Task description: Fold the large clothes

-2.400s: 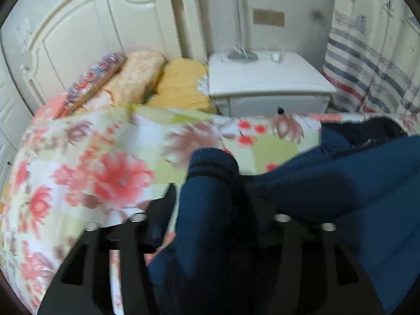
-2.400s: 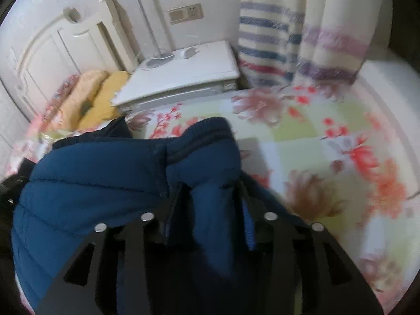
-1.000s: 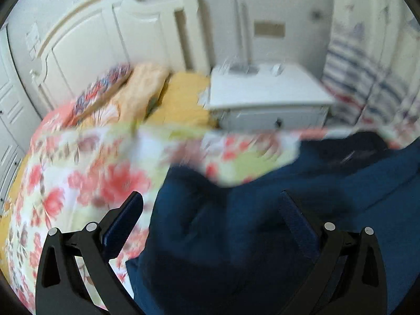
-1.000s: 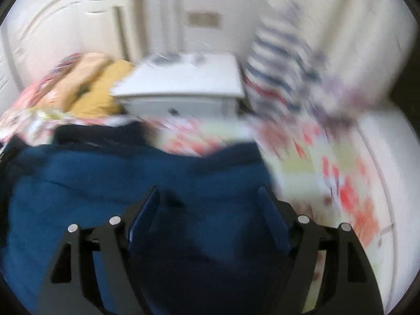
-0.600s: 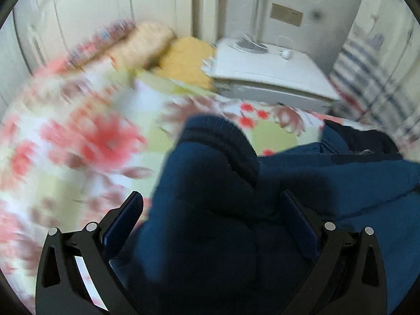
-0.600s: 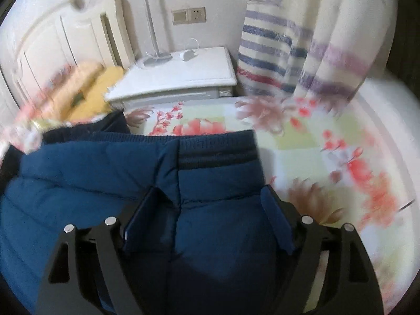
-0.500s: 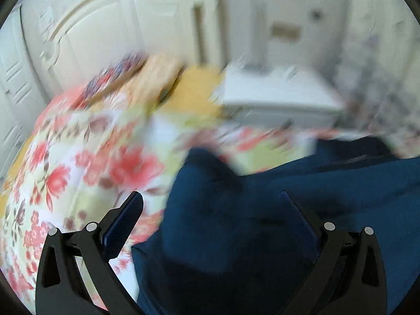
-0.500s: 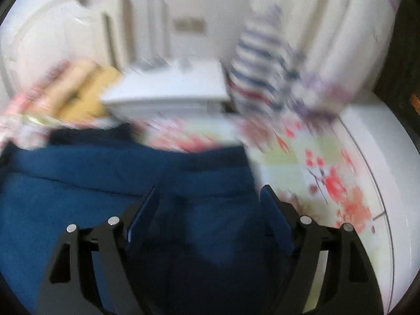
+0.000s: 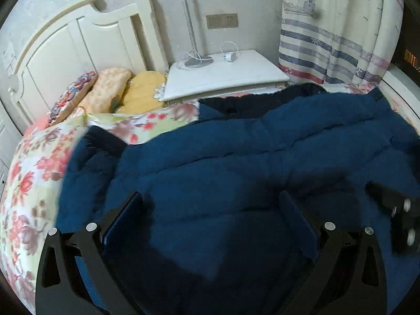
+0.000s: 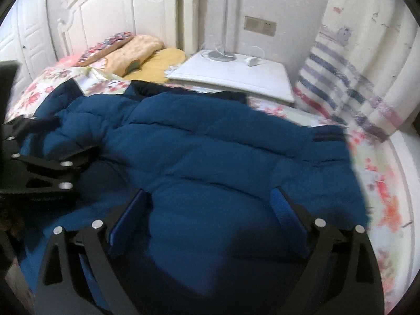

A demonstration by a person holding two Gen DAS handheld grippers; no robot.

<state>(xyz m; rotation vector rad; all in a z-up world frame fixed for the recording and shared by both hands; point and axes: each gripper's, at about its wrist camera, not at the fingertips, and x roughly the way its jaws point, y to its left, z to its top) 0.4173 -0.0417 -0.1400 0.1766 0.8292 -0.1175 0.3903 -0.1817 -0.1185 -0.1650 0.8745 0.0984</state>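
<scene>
On the bed (image 9: 31,173), the navy padded jacket (image 9: 236,152) is spread flat across the floral quilt, both sleeves laid out sideways, presumably so a fold can be started. The left gripper (image 9: 210,210) and the right gripper (image 10: 210,204) are both held wide apart over the lower body, nothing grasped. The ribbed cuffs (one at each side) lie near the quilt's bare margins, so room is left for inward folding; the nightstand (image 9: 223,76) stands just beyond the collar.
</scene>
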